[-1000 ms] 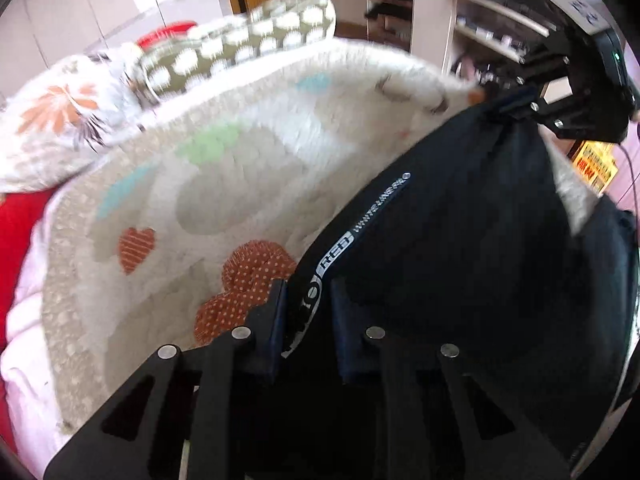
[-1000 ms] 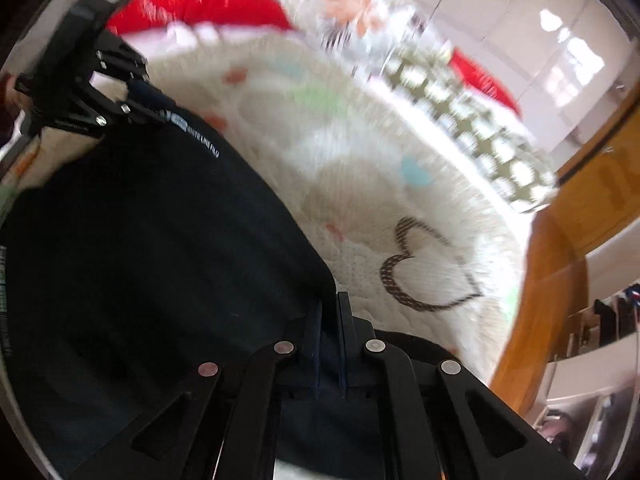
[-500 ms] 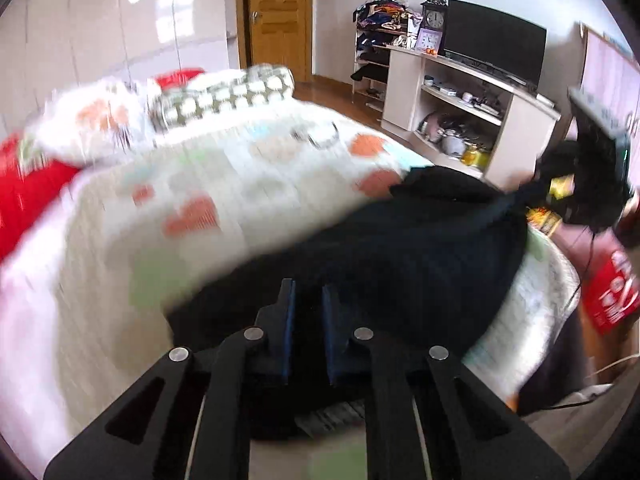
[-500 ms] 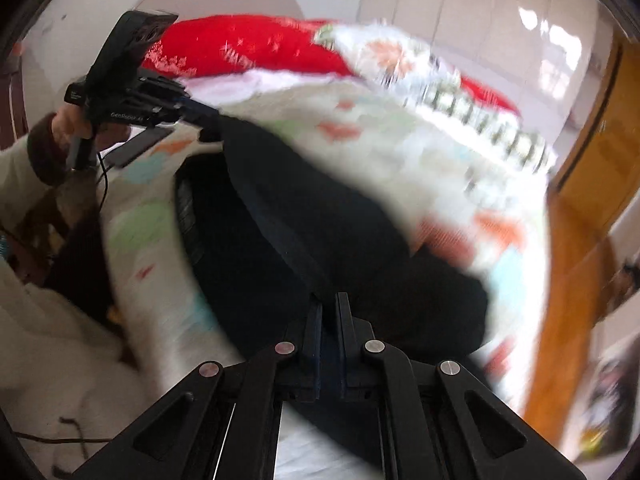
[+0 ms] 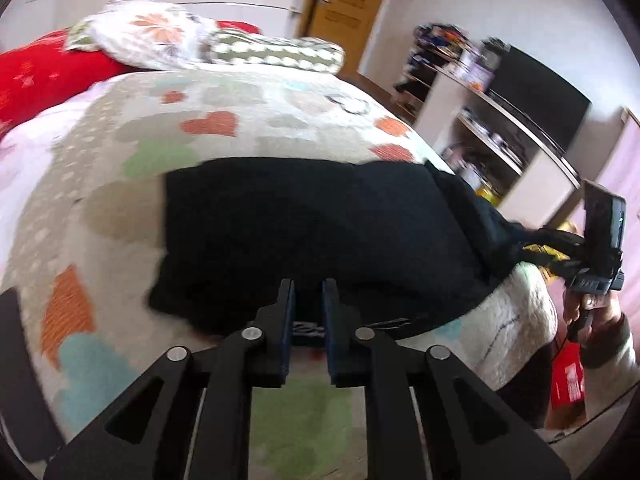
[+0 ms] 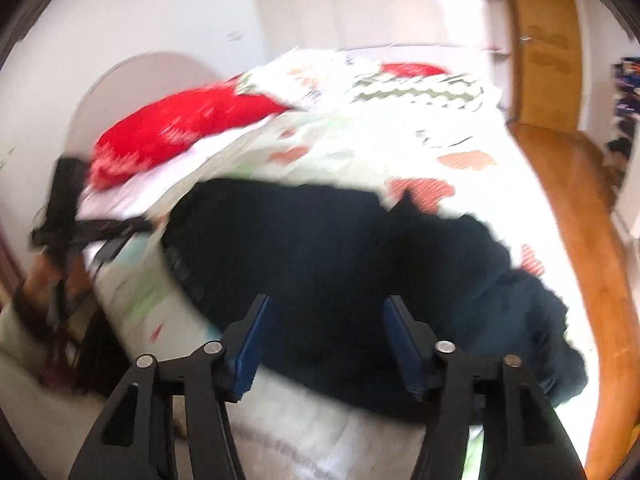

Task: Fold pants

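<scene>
The black pants [image 5: 312,232] lie spread across the heart-patterned quilt [image 5: 224,128] near the bed's front edge. They also show in the right wrist view [image 6: 340,264], blurred. My left gripper [image 5: 307,292] sits at the pants' near edge with its jaws a narrow gap apart, holding nothing. My right gripper [image 6: 326,312] is wide open just in front of the pants and holds nothing. In the left wrist view the right gripper [image 5: 560,248] shows at the pants' right end. In the right wrist view the left gripper [image 6: 100,228] shows at the left.
Red bedding [image 5: 44,76] and patterned pillows [image 5: 240,46] lie at the head of the bed. A TV stand with shelves [image 5: 516,148] and a wooden door [image 5: 344,12] stand beyond the bed. Wooden floor [image 6: 592,216] runs along the bed's right side.
Both grippers let go of the pants, which dropped flat onto the quilt. The right jaws opened wide, the left opened slightly, and both pulled back toward the front edge.
</scene>
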{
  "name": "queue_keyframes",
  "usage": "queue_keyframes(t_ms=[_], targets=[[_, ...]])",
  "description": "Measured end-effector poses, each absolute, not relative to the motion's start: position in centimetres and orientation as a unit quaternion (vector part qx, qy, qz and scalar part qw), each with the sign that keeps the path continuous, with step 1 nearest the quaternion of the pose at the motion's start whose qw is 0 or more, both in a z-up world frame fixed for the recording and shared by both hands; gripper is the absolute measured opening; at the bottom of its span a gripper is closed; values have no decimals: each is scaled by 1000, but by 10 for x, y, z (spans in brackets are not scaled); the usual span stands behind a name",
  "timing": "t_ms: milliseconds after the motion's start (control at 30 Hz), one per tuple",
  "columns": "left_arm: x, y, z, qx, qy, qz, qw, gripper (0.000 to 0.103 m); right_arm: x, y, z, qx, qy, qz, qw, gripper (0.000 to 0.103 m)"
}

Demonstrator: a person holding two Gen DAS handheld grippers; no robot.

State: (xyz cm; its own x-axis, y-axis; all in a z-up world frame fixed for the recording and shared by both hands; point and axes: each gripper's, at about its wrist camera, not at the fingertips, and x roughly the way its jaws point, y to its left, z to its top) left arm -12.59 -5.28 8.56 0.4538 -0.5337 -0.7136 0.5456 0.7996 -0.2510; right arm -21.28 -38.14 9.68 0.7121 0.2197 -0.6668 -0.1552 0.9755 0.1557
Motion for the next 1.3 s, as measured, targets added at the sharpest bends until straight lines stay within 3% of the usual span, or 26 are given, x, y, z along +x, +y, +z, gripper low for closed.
queue_keyframes(t_ms=[33,100,133,233,300,367,400,433,467,500,533,567,600,667,800,933,1200,1267,1300], targets=[[-126,-48,86,1,415,-309,856,24,-199,-379,95,36,371,76,925,61],[-123,-38,90,-15,404,-281,870,64,-178,-373,90,19,377,42,925,61],[-120,-36,90,-20,400,-268,876,70,-161,-368,84,10,383,25,924,61],[-105,-33,90,-34,394,-234,888,75,-126,-363,61,2,408,-8,913,61],[-90,-36,83,-45,401,-209,891,85,-112,-364,45,6,423,-18,906,59],[-75,-41,71,-52,414,-187,889,84,-106,-368,36,4,426,-24,905,46],[-68,-46,65,-55,423,-186,885,84,-110,-373,36,21,422,-20,906,35],[-64,-49,61,-56,429,-188,882,84,-114,-382,40,52,419,-7,906,16],[-61,-55,55,-53,436,-196,877,84,-119,-388,43,66,415,-1,907,10],[-59,-63,51,-43,440,-207,873,73,-128,-396,51,71,407,-12,911,2],[-60,-68,49,-34,442,-212,871,61,-137,-402,58,73,399,-22,914,2],[-62,-73,48,-20,443,-212,871,37,-151,-413,70,94,384,-22,918,2],[-64,-74,48,-12,444,-213,870,26,-165,-423,80,117,369,-18,922,2],[-69,-66,54,-25,440,-226,869,15,-193,-444,95,129,350,-39,927,2],[-80,-46,64,-45,434,-229,870,4,-232,-471,93,140,360,-81,919,2],[-89,-42,63,-40,436,-231,869,4,-241,-476,84,140,381,-91,909,6],[-95,-41,60,-43,441,-234,865,4,-269,-489,53,172,425,-116,881,3],[-94,-36,61,-51,439,-232,866,5,-279,-491,56,186,414,-110,884,7],[-92,-32,63,-61,438,-228,868,7,-282,-492,60,186,415,-109,884,15]])
